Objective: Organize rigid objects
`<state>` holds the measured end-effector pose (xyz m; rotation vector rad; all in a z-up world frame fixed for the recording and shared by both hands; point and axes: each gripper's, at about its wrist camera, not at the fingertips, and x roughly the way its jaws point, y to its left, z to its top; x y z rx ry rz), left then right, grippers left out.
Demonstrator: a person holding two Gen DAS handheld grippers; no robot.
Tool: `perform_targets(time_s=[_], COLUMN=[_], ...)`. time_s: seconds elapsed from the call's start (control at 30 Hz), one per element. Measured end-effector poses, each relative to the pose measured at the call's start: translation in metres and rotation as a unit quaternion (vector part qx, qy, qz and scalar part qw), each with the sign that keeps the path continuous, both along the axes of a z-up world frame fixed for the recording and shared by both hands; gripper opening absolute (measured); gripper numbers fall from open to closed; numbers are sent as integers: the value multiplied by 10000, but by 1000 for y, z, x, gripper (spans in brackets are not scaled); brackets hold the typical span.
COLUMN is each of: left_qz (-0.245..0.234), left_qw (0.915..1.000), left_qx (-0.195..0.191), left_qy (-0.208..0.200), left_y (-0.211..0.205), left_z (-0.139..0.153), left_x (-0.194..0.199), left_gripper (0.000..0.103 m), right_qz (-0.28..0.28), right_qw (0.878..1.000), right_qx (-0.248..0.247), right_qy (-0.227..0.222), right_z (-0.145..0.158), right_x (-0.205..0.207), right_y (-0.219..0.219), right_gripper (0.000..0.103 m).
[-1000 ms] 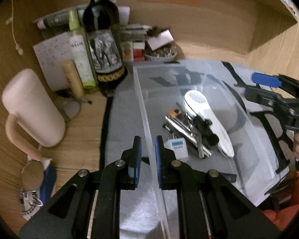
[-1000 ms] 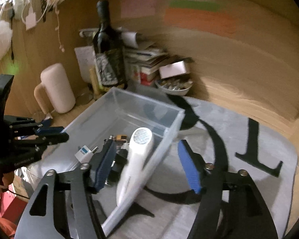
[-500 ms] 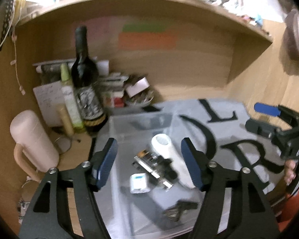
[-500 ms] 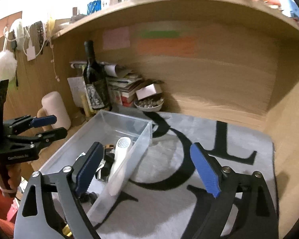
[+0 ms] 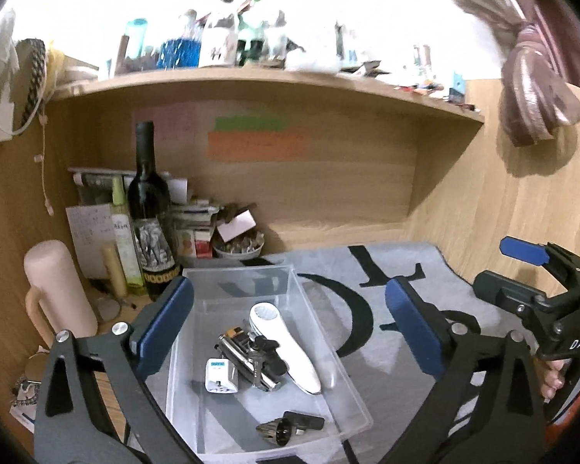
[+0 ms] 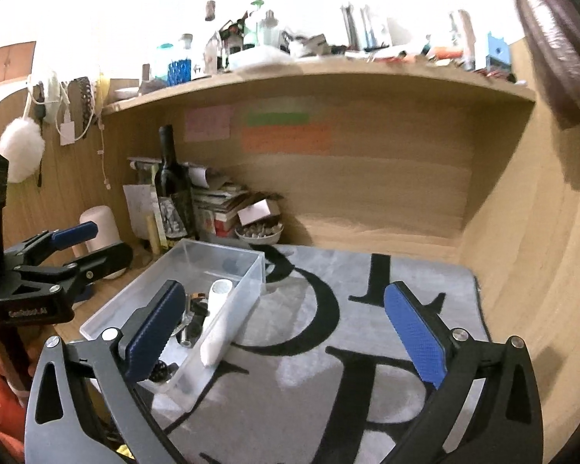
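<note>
A clear plastic bin (image 5: pixel 321 324) sits on a grey mat with black letters (image 5: pixel 367 270). In it lie a white handheld device (image 5: pixel 286 346), a white plug adapter (image 5: pixel 221 374), a metal lighter-like piece with keys (image 5: pixel 251 359) and a small black part (image 5: pixel 290 425). My left gripper (image 5: pixel 290 328) is open and empty, raised above the bin. My right gripper (image 6: pixel 290 332) is open and empty, raised over the mat to the right of the bin (image 6: pixel 251 270). Each gripper shows in the other's view.
At the back left stand a dark wine bottle (image 5: pixel 150 216), a green bottle (image 5: pixel 121 232), a pink mug (image 5: pixel 58 290), stacked papers and a small bowl (image 5: pixel 239 247). A cluttered shelf (image 5: pixel 251 77) runs overhead. Wooden walls close the right side.
My left gripper went from nearly shut on the bin's wall to wide open. Both grippers rose and drew back from the bin, so more of the desk and shelf shows.
</note>
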<state>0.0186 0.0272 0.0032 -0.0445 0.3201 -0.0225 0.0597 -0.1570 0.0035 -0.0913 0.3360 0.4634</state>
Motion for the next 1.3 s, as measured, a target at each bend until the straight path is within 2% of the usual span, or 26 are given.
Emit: perform_targets(time_s=[0.17,0.33,1.3], left_qz=[8,-16,-50], left_qw=[9998,9998,10000], left_qx=[134,107,-68], left_qy=[-151,-156,-54], left_y=[-10,-13,-10], left_z=[1,0,-6], left_x=[-15,-21,-14], left_gripper=[102,102,102], right_qz=[-33,-52,-71], right_qw=[9999,9998,9999], right_qx=[66,149,147], right_qy=[-69,-95,-58], right_z=[-3,-5,-5], right_x=[-14,-23,-23], right_y=[-4,-9,-2], right_gripper=[103,103,103])
